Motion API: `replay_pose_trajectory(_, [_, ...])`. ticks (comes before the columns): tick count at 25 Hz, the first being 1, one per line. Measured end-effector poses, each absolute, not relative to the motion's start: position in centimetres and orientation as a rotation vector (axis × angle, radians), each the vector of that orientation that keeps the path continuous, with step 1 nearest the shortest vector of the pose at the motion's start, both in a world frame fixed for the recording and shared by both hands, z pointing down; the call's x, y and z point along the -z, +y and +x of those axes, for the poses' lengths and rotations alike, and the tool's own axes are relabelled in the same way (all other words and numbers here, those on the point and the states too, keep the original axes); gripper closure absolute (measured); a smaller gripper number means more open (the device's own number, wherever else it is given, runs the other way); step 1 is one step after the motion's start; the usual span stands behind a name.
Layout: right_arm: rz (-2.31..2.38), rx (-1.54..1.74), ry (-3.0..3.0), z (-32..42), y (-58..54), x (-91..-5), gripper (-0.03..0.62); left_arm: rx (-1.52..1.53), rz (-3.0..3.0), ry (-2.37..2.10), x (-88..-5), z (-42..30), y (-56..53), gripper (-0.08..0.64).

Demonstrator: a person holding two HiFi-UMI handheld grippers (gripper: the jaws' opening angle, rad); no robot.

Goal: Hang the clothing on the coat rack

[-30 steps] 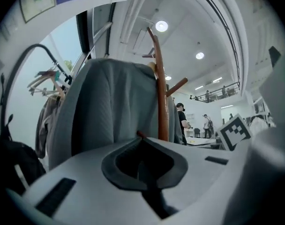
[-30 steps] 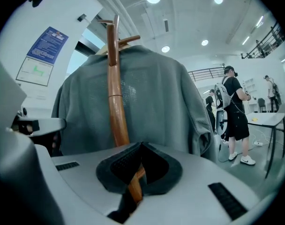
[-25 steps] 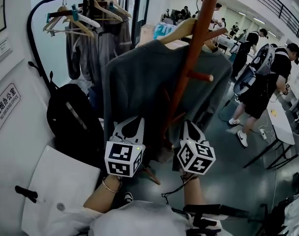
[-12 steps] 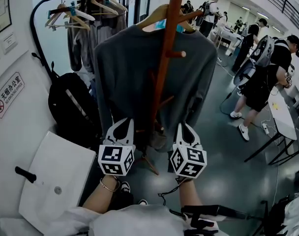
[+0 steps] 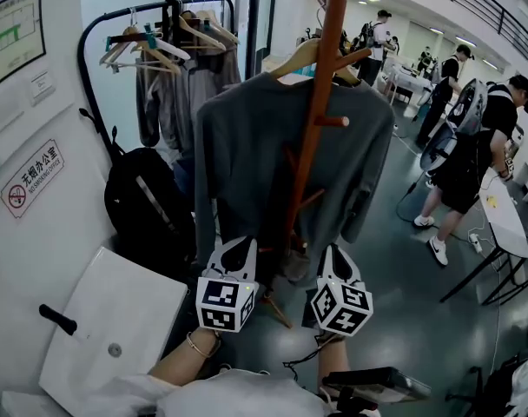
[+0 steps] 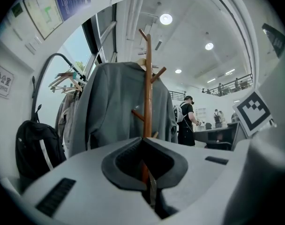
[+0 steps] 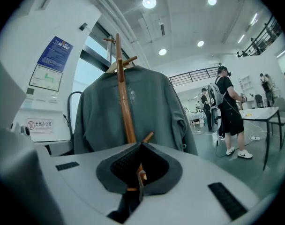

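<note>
A grey sweater (image 5: 247, 163) hangs on a wooden hanger (image 5: 294, 59) from a peg of the brown wooden coat rack (image 5: 320, 102). The rack's pole runs down in front of the sweater. My left gripper (image 5: 238, 246) is shut and empty just below the sweater's hem, left of the pole. Right of the pole, my right gripper (image 5: 331, 252) is also shut and empty. In the left gripper view the sweater (image 6: 114, 107) and the pole (image 6: 147, 78) stand beyond the closed left gripper (image 6: 143, 139). The right gripper view shows the sweater (image 7: 152, 111) and the pole (image 7: 123, 102) beyond the closed right gripper (image 7: 140, 144).
A black clothes rail (image 5: 173, 50) with hangers and grey garments stands behind at the left, with a black backpack (image 5: 147, 207) under it. A white panel (image 5: 116, 320) leans at lower left. People (image 5: 481, 146) and a white table (image 5: 503, 215) are at the right.
The head view has swung a little. Both grippers stay shut and low in front of the hanging sweater, on either side of the pole.
</note>
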State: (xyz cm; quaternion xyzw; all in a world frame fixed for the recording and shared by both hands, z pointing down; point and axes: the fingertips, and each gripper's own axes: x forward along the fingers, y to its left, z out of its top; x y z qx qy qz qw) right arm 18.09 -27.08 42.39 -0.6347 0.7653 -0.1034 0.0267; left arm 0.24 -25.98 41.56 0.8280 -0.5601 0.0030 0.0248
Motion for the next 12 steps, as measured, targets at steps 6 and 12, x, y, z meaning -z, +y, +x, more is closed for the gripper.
replay_pose_trajectory(6, [-2.009,0.278,2.443,15.7,-27.1,-42.9,0.571,-0.049,2.566,-1.745,-41.8,-1.5,-26.3,0.551])
replay_pose_trajectory(12, [-2.003,0.255,2.486,14.3,-27.4,-42.5,0.571,-0.058,2.527,-1.738,-42.7,-3.0,-26.5,0.551])
